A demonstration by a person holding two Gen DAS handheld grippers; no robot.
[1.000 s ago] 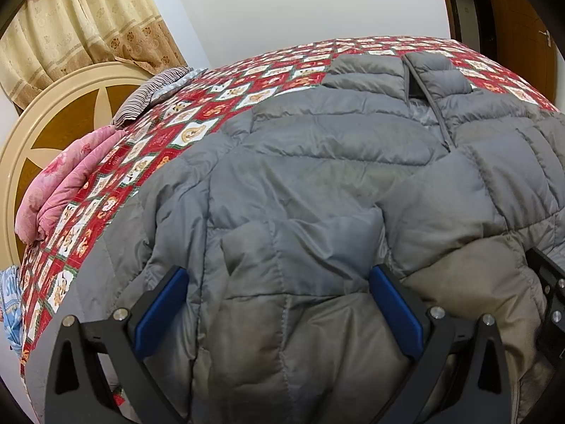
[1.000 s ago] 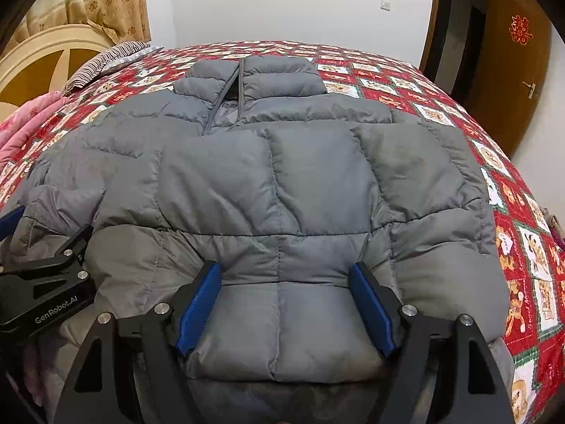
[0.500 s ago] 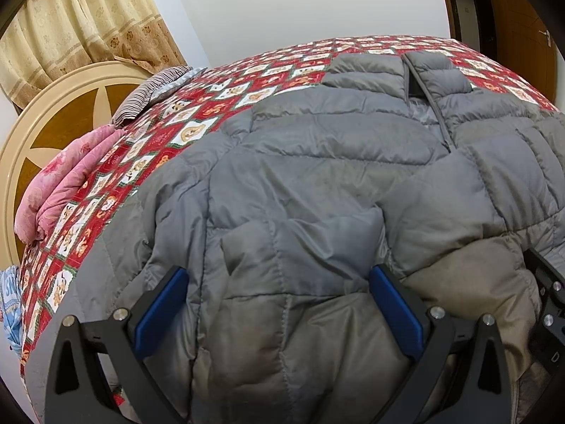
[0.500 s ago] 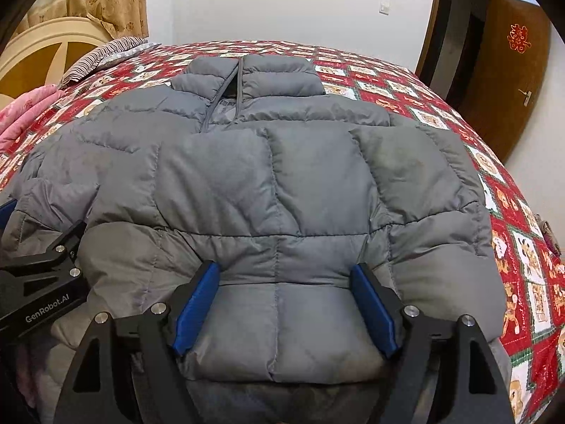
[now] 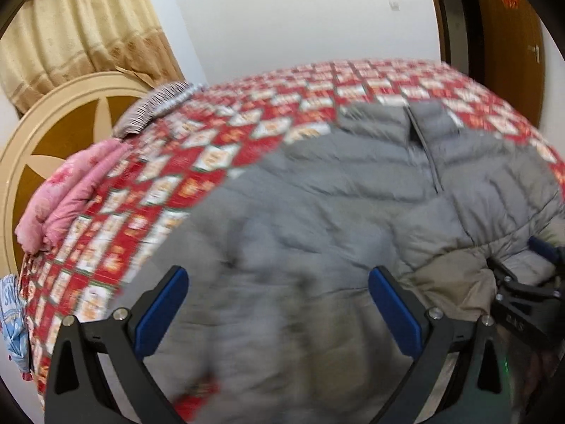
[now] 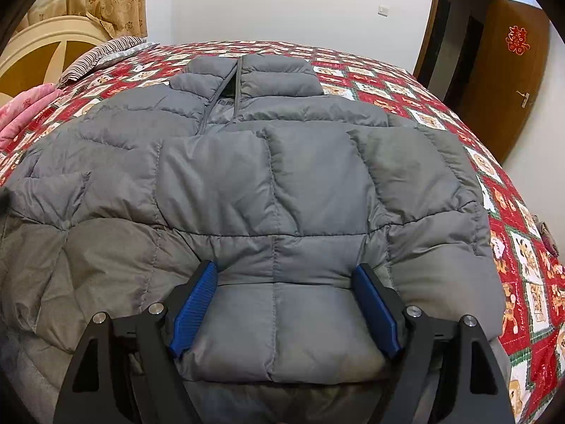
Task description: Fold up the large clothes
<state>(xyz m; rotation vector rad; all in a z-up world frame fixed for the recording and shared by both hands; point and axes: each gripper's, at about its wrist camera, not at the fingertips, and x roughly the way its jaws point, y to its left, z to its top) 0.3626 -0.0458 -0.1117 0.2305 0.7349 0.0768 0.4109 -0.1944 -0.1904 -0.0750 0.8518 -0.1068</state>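
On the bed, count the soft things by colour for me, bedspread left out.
Grey: 1, the puffer jacket
Pink: 1, the folded blanket
Striped: 1, the pillow
Light blue: 1, the cloth at the bed's edge
Total: 4

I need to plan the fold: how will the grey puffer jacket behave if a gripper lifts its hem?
The jacket looks puffy and quilted, so it is probably light for its bulk and will sag rather than hold shape. Its smooth, faintly shiny fabric may slip between the right gripper pads. The padded sleeves folded across it will probably spring back open.
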